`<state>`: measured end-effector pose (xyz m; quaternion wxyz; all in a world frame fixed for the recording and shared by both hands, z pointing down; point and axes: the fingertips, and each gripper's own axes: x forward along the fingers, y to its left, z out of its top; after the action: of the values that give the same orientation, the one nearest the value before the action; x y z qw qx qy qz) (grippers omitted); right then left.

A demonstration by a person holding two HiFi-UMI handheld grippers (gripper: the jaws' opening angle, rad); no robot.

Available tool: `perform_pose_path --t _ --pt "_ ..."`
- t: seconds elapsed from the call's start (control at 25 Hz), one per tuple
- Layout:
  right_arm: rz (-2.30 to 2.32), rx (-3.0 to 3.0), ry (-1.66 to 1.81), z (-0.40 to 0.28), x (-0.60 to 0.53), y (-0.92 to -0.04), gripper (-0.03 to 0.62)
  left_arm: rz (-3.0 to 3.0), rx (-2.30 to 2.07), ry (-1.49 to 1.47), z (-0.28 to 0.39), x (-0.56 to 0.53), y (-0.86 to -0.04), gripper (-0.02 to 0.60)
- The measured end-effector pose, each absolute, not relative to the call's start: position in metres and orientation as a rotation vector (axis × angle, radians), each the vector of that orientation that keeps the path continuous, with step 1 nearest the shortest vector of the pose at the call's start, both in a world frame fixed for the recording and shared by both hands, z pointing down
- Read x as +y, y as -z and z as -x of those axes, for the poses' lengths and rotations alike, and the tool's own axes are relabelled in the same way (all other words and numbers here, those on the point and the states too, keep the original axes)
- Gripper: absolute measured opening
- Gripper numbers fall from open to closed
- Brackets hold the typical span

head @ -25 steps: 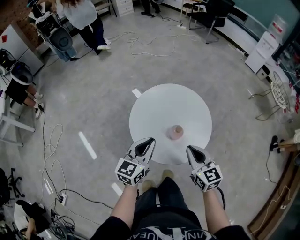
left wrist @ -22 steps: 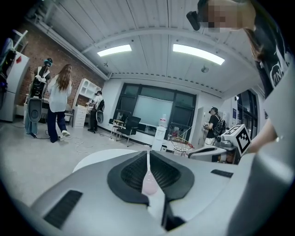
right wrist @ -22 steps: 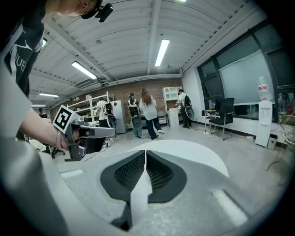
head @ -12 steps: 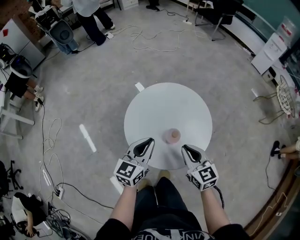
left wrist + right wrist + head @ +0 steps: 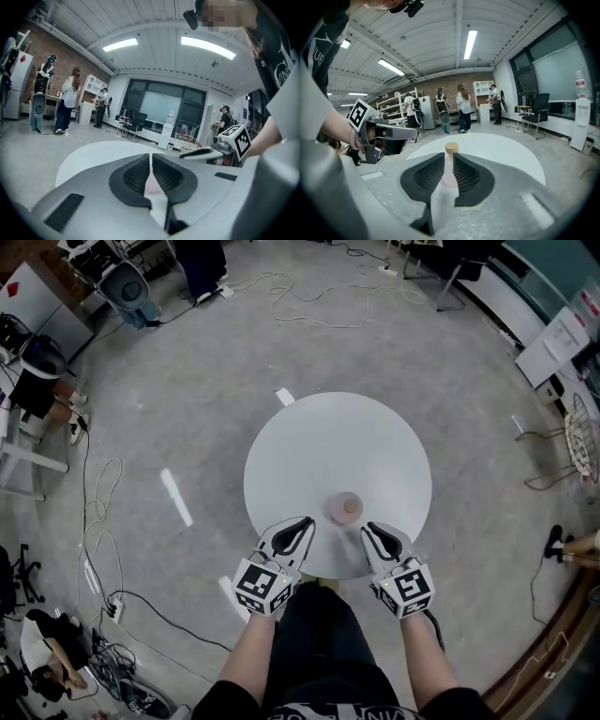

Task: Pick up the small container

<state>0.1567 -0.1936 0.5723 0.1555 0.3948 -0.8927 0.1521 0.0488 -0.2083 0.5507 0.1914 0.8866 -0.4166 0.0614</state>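
A small pink container [image 5: 348, 508] with a cork lid stands upright near the front of the round white table [image 5: 337, 437]. My right gripper [image 5: 367, 530] hovers just right of and nearer than it, not touching. In the right gripper view the container [image 5: 450, 148] stands just beyond the jaws of that gripper [image 5: 449, 159]. Those jaws are opening, with a narrow gap between them, and the pads do not press on anything. My left gripper [image 5: 303, 524] sits over the table's front edge, left of the container. Its jaws [image 5: 150, 157] are together with nothing held.
The table stands on a grey concrete floor with loose cables [image 5: 309, 296] and white tape marks [image 5: 176, 498]. A chair [image 5: 19, 442] stands at the left, wire furniture [image 5: 581, 442] at the right. People stand at shelves [image 5: 461, 112] far behind the table.
Both grippers have moved forward over the table's front edge, closer to the container. The person standing at the top left has gone out of the head view.
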Motion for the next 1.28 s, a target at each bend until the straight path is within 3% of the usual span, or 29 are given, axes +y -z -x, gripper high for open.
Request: perform_pose_path --t 0.68,1.28 --pt "-1.14 -2.587 -0.37 -0.125 -0.224 -0.603 0.163 -2.482 -1.096 -0.188 -0.057 -0.225 -0.597 0.025" --pt "-1.254 -2.628 -0.247 -0.106 -0.251 -0.611 0.169 -2.493 -1.094 -0.158 -0.052 -0.233 -0.614 0.025"
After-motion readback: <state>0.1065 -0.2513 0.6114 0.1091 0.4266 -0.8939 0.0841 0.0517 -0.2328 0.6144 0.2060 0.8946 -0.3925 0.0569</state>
